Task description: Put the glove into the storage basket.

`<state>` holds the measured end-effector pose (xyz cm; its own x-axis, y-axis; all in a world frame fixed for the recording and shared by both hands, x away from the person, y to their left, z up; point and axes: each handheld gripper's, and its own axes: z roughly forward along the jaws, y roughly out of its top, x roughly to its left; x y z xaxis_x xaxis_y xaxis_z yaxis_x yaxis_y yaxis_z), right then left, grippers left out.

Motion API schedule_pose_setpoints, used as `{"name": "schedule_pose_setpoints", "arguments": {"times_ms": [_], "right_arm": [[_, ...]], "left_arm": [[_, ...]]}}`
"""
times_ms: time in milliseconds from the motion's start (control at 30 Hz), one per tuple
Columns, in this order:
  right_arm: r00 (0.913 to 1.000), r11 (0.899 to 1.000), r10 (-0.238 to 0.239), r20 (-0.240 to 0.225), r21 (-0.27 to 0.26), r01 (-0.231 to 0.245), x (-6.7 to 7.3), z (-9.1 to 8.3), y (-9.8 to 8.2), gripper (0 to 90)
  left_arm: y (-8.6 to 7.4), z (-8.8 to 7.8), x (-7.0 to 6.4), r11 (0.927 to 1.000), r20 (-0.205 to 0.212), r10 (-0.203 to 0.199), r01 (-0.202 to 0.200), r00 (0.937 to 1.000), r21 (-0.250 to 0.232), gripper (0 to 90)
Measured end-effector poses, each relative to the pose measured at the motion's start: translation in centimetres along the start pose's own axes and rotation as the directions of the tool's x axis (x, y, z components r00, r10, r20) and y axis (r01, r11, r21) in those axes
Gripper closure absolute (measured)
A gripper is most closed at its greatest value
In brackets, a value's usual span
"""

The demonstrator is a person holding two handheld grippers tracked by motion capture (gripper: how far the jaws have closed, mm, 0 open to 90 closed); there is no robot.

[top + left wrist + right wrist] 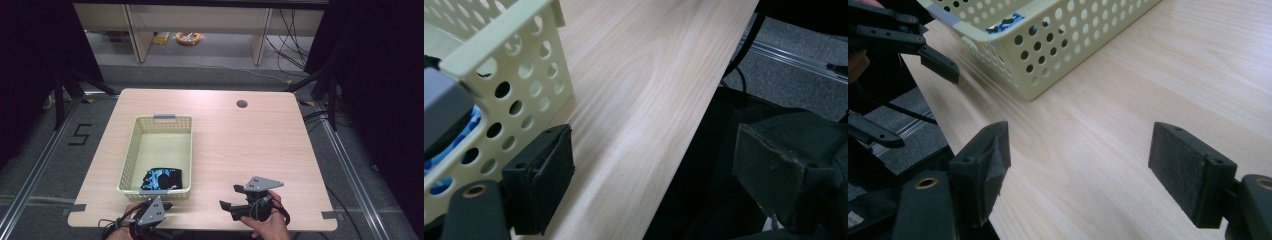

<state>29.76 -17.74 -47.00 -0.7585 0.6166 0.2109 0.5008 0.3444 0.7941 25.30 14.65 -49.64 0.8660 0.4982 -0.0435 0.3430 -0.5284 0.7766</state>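
A pale yellow perforated basket [129,155] stands on the left half of the wooden table [240,145]. A blue and black cloth [162,179] lies in its near end. My left gripper [167,219] hangs at the table's front edge, just in front of the basket's near right corner. In the left gripper view the gripper [659,165] is open and empty, one pad beside the basket wall [514,60], the other past the table edge. My right gripper [231,197] is over the front right of the table, pointing toward the basket. Its jaws [1083,170] stand wide open over bare wood.
A round cable hole [242,104] sits near the table's far right. On the floor lie an orange cable coil [188,38] far back and a taped mark [80,134] at the left. Dark curtains flank both sides. The right gripper view shows the left gripper [910,100] open.
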Motion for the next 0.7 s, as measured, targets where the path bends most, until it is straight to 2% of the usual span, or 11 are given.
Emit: {"name": "schedule_pose_setpoints", "arguments": {"times_ms": [33, 67, 200, 267, 300, 433, 467, 500, 633, 667, 700], "right_arm": [[0.9996, 1.0, 0.028, -0.004, 0.004, -0.028, 0.2, 0.0, -0.2, 25.8], [0.9998, 1.0, 0.02, -0.002, 0.004, -0.02, 0.2, -0.1, -0.3, 25.5], [0.9995, 1.0, 0.025, 0.016, 0.014, -0.026, 0.5, -0.4, -1.0, 25.1], [0.9989, 0.999, 0.047, 0.003, 0.021, -0.047, 0.9, -0.4, -1.5, 24.5], [0.9994, 1.0, 0.02, 0.027, 0.022, -0.021, 0.8, -0.5, -1.7, 24.2], [0.9993, 0.998, 0.034, 0.017, 0.044, -0.035, 1.4, -0.9, -2.3, 23.3], [0.9994, 0.999, 0.009, 0.034, 0.035, -0.01, 1.3, -0.9, -2.5, 23.0], [0.9995, 0.999, 0.011, 0.028, 0.042, -0.012, 1.5, -1.2, -2.7, 22.6], [0.9996, 0.999, -0.003, 0.027, 0.053, 0.002, 1.9, -1.5, -3.4, 23.0], [0.9994, 0.998, 0.002, 0.033, 0.058, -0.004, 2.0, -1.5, -3.6, 23.3], [0.9999, 0.998, 0.001, 0.016, 0.066, -0.002, 2.0, -1.5, -3.8, 23.2]], "left_arm": [[-0.1, 0.0, 0.0, 1.0, 0.003, -0.007, 0.007, 1.0, -0.003, 16.2], [-0.1, 0.0, 0.1, 0.9999, 0.004, 0.015, -0.015, 0.9999, -0.002, 16.2], [-0.5, -0.1, -0.1, 1.0, 0.001, -0.007, 0.007, 1.0, 0.003, 16.2], [-0.6, -0.2, 0.0, 0.9999, -0.001, 0.007, -0.007, 1.0, 0.013, 16.1], [-0.6, -0.2, 0.0, 0.9999, -0.005, 0.011, -0.011, 0.9999, 0.012, 16.1], [-0.8, -0.3, -0.2, 1.0, 0.004, -0.004, 0.004, 1.0, -0.007, 16.1], [-0.8, -0.5, 0.0, 0.9998, -0.009, 0.016, -0.016, 0.9998, 0.008, 16.1], [-0.9, -0.4, -0.2, 0.9999, -0.008, -0.003, 0.003, 1.0, -0.015, 16.1], [-1.0, -0.4, 0.0, 1.0, -0.001, 0.008, -0.008, 1.0, -0.004, 16.1], [-1.0, -0.4, -0.1, 0.9999, 0.005, -0.015, 0.015, 0.9999, -0.008, 16.1], [-1.0, -0.5, 0.0, 1.0, 0.019, 0.004, -0.004, 0.9998, -0.008, 16.0]]}}
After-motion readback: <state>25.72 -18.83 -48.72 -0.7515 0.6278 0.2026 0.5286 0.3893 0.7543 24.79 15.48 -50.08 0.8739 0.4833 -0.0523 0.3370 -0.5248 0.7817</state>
